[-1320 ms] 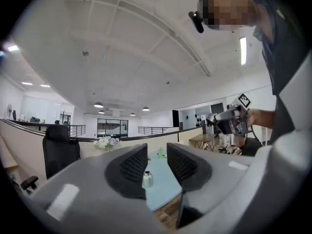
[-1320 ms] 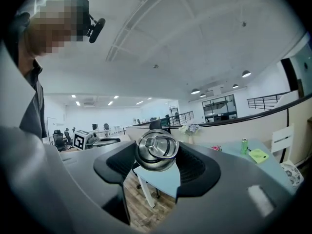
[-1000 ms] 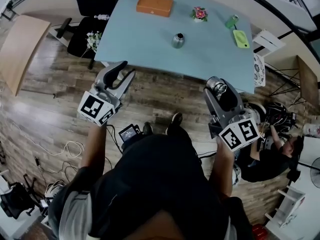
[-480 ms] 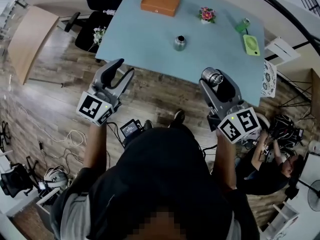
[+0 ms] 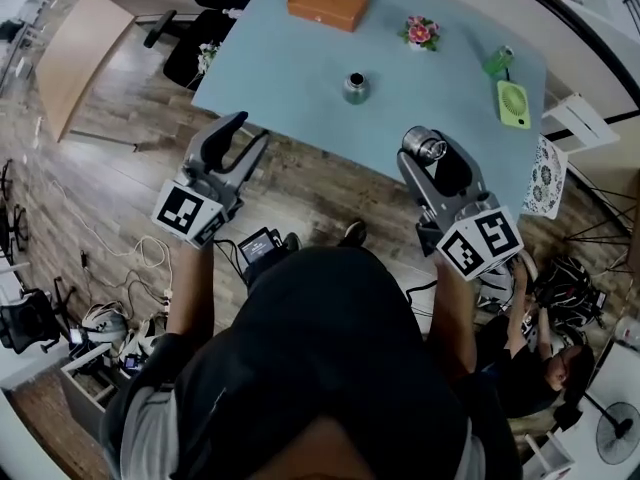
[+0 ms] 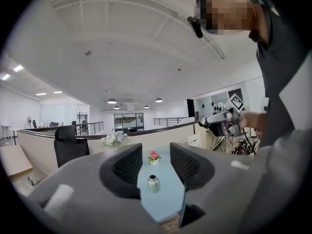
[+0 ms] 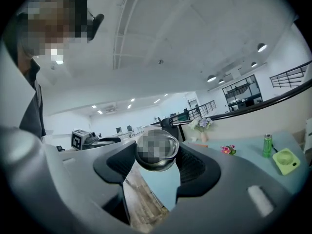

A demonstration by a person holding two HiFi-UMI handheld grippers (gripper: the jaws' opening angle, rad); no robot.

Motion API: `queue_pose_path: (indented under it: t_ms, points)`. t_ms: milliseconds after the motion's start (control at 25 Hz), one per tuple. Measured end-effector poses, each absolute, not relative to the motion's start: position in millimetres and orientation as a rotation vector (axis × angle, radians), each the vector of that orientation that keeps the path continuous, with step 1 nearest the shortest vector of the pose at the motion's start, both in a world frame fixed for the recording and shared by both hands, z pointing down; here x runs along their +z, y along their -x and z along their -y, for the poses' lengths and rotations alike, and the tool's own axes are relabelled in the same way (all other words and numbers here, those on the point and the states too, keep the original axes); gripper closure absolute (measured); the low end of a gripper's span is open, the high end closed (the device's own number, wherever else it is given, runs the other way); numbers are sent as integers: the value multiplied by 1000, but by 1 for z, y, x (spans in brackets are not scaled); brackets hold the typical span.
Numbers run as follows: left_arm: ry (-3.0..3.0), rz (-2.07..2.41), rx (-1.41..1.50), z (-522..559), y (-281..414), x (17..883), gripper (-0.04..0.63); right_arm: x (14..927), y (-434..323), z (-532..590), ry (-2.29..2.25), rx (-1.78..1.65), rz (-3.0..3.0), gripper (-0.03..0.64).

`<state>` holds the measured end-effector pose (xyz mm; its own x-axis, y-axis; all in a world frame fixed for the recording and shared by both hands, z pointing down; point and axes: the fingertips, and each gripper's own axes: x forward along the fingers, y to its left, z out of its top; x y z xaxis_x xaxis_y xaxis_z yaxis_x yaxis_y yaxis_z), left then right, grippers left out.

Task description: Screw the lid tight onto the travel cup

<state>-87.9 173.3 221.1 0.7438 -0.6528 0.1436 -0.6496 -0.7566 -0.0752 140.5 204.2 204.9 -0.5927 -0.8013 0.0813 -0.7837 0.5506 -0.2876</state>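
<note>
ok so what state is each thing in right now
travel cup: upright on the table, mouth open, no lid
lid: clamped in the right gripper, off the cup
right gripper: shut on the lid
left gripper: open, jaws just been opening, nothing between them
orange box: closed

Cup (image 5: 354,88) mid-desk (image 5: 285,68). Box (image 5: 327,4) behind it, at the far edge. Flowers (image 5: 421,33) behind-right. Bottle (image 5: 497,62) and fan (image 5: 511,103) at the right end. Left tool (image 5: 247,133) and right tool (image 5: 428,154), with lid (image 5: 424,147) between its jaws, before the near edge.
</note>
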Motion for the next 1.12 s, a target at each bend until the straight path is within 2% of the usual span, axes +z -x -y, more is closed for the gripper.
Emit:
queue_pose_path:
  t_ms: [480,680,1120]
  points:
    - [2885,-1110,-244,-166,43,222,407,215,-189,-195,1321,-482,-2701,356]
    - [2910,-1096,-325,-162,28,226,407,221,-200,-194,1330,-506,-2682,356]
    - [2960,-900,-301,-118,-6,235,407,224,-222,-185,1474,-522,-2598,356]
